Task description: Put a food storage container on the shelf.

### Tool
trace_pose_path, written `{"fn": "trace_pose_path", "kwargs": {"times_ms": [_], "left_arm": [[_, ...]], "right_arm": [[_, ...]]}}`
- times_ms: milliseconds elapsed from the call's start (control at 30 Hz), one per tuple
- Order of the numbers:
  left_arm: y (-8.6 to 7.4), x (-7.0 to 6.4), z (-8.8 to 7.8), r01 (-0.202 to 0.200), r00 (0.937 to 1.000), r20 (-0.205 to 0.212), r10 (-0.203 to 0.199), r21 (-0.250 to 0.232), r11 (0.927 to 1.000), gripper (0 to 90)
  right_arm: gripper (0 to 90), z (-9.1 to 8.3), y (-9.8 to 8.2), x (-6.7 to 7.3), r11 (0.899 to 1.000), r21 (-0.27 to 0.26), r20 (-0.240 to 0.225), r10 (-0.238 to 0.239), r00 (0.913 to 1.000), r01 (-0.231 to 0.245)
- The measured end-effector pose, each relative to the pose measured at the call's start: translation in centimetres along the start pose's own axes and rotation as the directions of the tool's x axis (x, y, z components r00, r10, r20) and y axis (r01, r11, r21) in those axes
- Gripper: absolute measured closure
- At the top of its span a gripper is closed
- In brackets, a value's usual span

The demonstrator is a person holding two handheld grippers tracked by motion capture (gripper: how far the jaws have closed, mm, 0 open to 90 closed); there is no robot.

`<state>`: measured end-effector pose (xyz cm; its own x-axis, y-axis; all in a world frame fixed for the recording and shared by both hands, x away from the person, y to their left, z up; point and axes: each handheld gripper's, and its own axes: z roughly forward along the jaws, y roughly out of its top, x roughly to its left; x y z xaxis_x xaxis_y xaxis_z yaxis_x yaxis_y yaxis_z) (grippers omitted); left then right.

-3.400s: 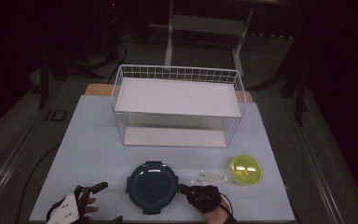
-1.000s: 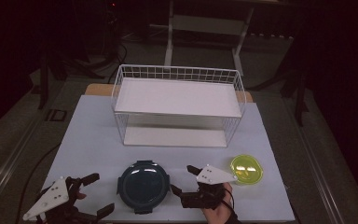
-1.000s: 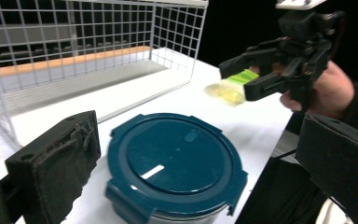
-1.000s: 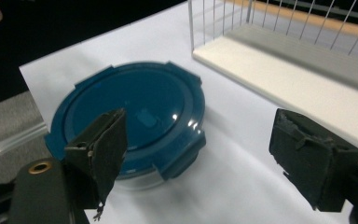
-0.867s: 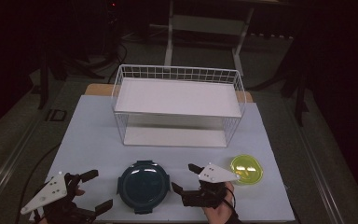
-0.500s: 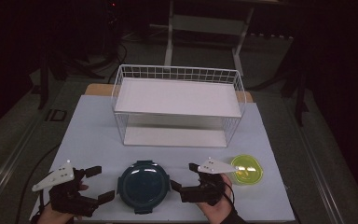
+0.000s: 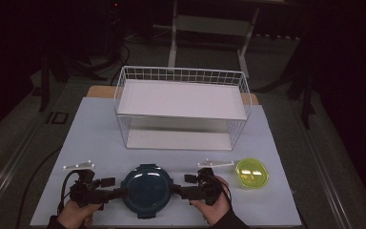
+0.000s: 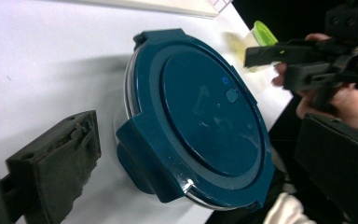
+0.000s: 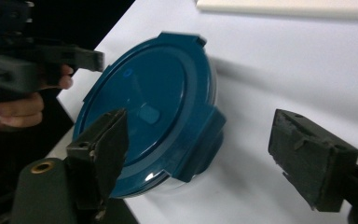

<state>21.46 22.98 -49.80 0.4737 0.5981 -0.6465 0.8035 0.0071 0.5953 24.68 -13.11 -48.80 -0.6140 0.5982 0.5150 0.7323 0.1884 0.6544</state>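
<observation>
The left gripper (image 7: 116, 188) is standing with its jaws apart at the left edge of the round dark-blue plastic container with a clip-on lid (image 7: 147, 190); its jaws have just been closing a little, one of the lid's side clips is sitting between them, and the pads are not pressing on it. The right gripper (image 7: 180, 187) is coming in from the opposite side, jaws likewise apart and just closing slightly, with the container's right-hand clip lying between them untouched. The container is sitting flat on the white counter (image 7: 95, 143) near the front edge, lid facing up; being round it has no long axis, and its four clips are pointing left, right, toward the person and away. Just right of the right gripper, a small yellow-green lidded tub (image 7: 251, 172) is resting on the counter, apart from the container. Farther back, a white wire two-tier shelf rack (image 7: 181, 107) is standing across the middle of the counter, well apart from both grippers.
</observation>
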Motion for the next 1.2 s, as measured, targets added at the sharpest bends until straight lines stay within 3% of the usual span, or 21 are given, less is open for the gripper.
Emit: {"fn": "trace_pose_path", "kwargs": {"times_ms": [100,167,200,333,367,433,567,600,700,733,833,967,1033,1133,1200], "left_arm": [[0.0,0.4,0.1,0.028,0.9994,-0.019,-0.028,0.016,0.9995,12.3],[-0.1,0.9,0.3,0.076,0.9965,-0.036,-0.075,0.032,0.9966,13.4],[-0.1,1.3,0.4,0.106,0.9941,-0.025,-0.105,0.044,0.9934,14.0],[-0.3,2.0,0.6,0.149,0.9888,-0.012,-0.149,0.061,0.9869,17.3],[-0.3,2.2,0.7,0.169,0.9855,-0.006,-0.169,0.066,0.9834,21.9],[-0.4,2.5,0.7,0.195,0.9805,0.007,-0.196,0.073,0.9780,22.3],[-0.6,3.0,0.6,0.233,0.9706,0.039,-0.237,0.084,0.9687,34.1],[-0.7,3.0,0.6,0.232,0.9710,0.039,-0.236,0.090,0.9686,38.8],[-0.8,3.2,0.6,0.250,0.9662,0.038,-0.255,0.103,0.9627,41.9],[-0.8,3.3,0.7,0.259,0.9634,0.044,-0.264,0.104,0.9604,46.7],[-0.9,3.5,0.8,0.270,0.9585,0.063,-0.278,0.108,0.9567,49.7],[-1.1,3.8,1.1,0.297,0.9462,0.096,-0.309,0.123,0.9470,50.9],[-1.1,3.8,1.3,0.298,0.9451,0.100,-0.311,0.129,0.9459,50.5],[-1.0,4.0,1.4,0.289,0.9459,0.112,-0.305,0.137,0.9474,50.5],[-1.1,4.0,1.4,0.293,0.9438,0.118,-0.309,0.136,0.9465,50.6]], "right_arm": [[22.8,0.4,0.0,-0.2,1.000,0.015,-0.012,0.024,0.9996,-0.024],[25.4,0.8,0.0,-0.3,0.998,0.037,-0.023,0.050,0.9985,-0.050],[26.2,1.1,0.0,-0.4,0.997,0.047,-0.020,0.066,0.9976,-0.065],[29.6,1.4,0.0,-0.6,0.994,0.065,-0.018,0.088,0.9959,-0.087],[32.7,1.6,-0.2,-0.8,0.990,0.079,-0.026,0.116,0.9929,-0.114],[34.0,1.6,-0.2,-0.9,0.989,0.081,-0.026,0.129,0.9914,-0.126],[38.8,1.8,-0.4,-1.6,0.976,0.096,-0.068,0.205,0.9765,-0.198],[40.8,2.0,-0.4,-1.7,0.970,0.108,-0.077,0.225,0.9712,-0.217],[41.1,2.0,-0.4,-1.7,0.969,0.111,-0.078,0.231,0.9699,-0.222],[43.9,2.2,-0.5,-1.7,0.963,0.121,-0.070,0.248,0.9661,-0.239],[46.2,2.4,-0.6,-1.9,0.956,0.130,-0.075,0.273,0.9592,-0.262],[49.2,2.6,-0.6,-2.0,0.941,0.151,-0.100,0.320,0.9423,-0.303],[49.4,2.8,-0.7,-2.0,0.933,0.161,-0.108,0.340,0.9343,-0.321],[50.1,2.8,-0.6,-2.1,0.927,0.172,-0.112,0.353,0.9289,-0.332],[50.5,2.8,-0.7,-2.3,0.918,0.179,-0.123,0.377,0.9181,-0.353]]}}
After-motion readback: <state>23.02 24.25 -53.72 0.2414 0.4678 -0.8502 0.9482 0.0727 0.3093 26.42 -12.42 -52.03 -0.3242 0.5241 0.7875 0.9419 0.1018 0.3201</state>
